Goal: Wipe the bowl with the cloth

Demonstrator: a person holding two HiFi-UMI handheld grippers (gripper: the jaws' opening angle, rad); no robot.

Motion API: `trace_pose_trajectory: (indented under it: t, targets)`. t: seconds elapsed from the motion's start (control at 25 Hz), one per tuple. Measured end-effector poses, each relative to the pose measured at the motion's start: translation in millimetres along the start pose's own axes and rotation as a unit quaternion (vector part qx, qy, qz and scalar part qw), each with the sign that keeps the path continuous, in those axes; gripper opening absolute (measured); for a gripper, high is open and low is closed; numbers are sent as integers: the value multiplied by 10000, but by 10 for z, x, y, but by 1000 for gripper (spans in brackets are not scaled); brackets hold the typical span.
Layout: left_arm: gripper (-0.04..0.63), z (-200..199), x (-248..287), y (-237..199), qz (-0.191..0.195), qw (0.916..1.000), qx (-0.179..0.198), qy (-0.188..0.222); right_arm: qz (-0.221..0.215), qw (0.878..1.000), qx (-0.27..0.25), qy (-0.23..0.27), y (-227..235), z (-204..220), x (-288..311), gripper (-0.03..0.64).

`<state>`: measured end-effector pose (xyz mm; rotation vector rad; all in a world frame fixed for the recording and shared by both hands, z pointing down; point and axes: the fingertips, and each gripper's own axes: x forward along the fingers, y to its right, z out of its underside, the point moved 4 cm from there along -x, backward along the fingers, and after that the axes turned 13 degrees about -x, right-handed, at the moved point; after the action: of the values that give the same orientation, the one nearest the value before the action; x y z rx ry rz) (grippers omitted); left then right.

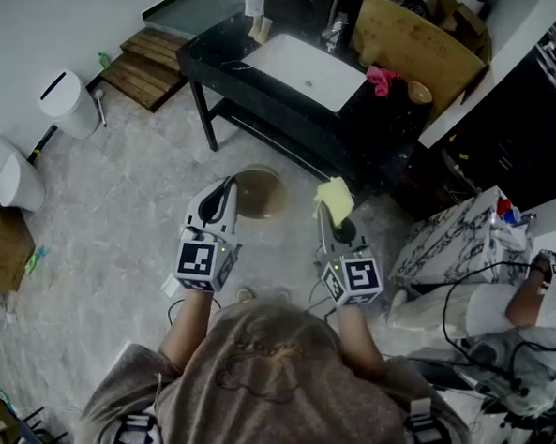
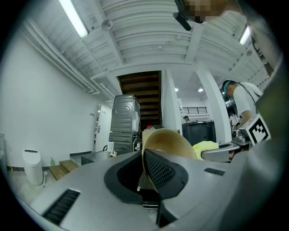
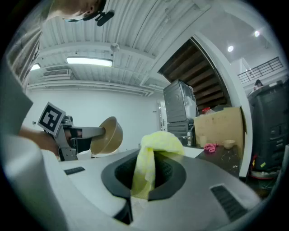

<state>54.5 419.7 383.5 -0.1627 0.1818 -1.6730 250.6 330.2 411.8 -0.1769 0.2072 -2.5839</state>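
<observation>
Grippers, two, side by side above a pale floor [image 1: 108,208]. Left gripper [image 1: 224,197]: jaws clamped on the rim of a tan bowl [image 1: 259,193], which is carried tilted, clear of any surface. Right gripper [image 1: 331,224]: jaws pinched on a yellow cloth [image 1: 334,200], its bunched end standing above them. Bowl and cloth near, not touching. Beyond: black table [image 1: 213,48] with white sink [image 1: 304,68], pink rag [image 1: 380,77], cardboard box [image 1: 415,35].
</observation>
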Motion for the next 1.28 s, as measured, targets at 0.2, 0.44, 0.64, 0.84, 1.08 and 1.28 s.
trace_pose_trajectory:
  t: [0.2,0.44,0.64,0.84,1.08,1.28]
  targets:
    - [23,66,14,124,-45,9999,-111,-24,-258,9996,14,145,7,87,-24,18]
    - [23,125,23,273,-152,9998,-142,65,-482,9986,0,214,84,191,-82,18]
    - [23,164,192,247,-157,9998,-91,107,-490,9986,34,179,209,247,12,18]
    - [23,134,484,163,-122,9998,-86,147,-427,9989,36,188,356,293,221,18]
    - [23,143,973,-13,-57,9997,-201,80,-402,9991,60,138,602,341,622,20]
    - [23,145,1469,-234,23,9997,-223,35,-355,9992,98,148,832,369,1058,20]
